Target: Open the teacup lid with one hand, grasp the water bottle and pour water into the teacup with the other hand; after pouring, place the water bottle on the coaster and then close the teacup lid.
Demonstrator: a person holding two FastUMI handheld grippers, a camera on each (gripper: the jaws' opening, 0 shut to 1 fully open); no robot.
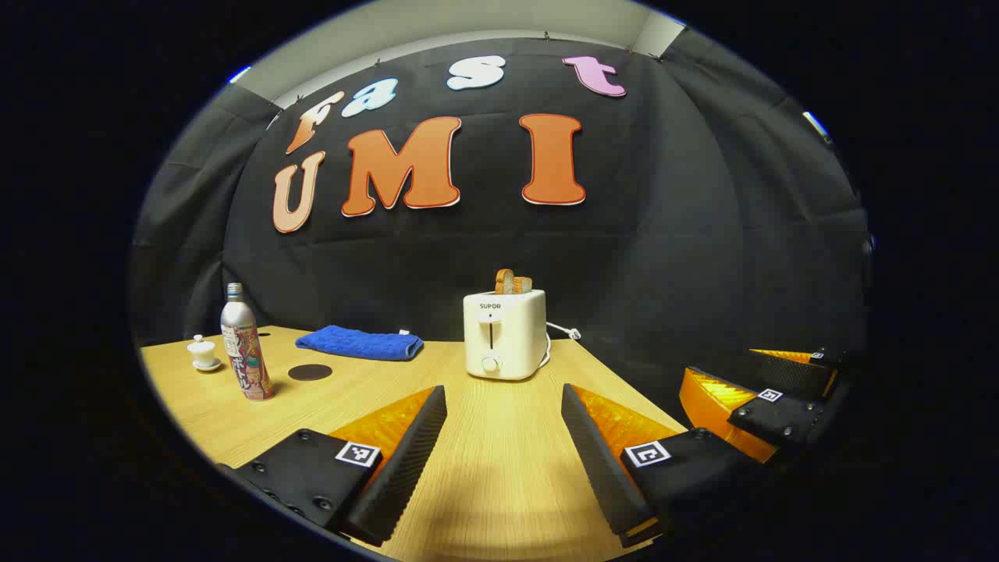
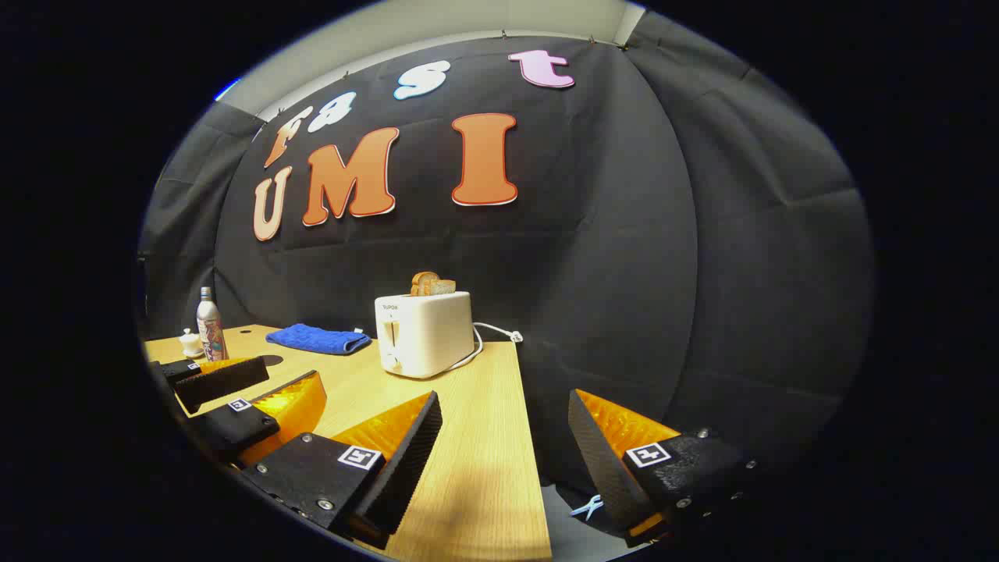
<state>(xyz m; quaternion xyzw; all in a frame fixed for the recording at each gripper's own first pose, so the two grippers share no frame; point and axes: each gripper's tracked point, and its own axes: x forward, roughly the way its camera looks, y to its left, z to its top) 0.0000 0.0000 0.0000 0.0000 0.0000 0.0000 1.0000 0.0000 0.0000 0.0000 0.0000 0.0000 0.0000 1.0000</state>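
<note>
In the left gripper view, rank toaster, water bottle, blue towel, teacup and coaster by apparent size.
1. toaster
2. water bottle and blue towel: similar, not ranked; the bottle stands nearer the camera
3. coaster and teacup: both small, too close to call

1. Your left gripper [image 1: 503, 406] hovers above the wooden table [image 1: 499, 468] with its jaws wide apart and nothing between them.
2. Far on the left you see the water bottle [image 1: 244, 345], upright, and the small white teacup [image 1: 203, 353] just beside it, with the lid on.
3. The dark round coaster [image 1: 310, 372] lies near the bottle, on its right.
4. A blue towel [image 1: 359, 343] lies behind the coaster.
5. The white toaster [image 1: 504, 334] stands in the middle, with bread in it.
6. Your right gripper [image 1: 769, 390] is at the right edge.
</note>
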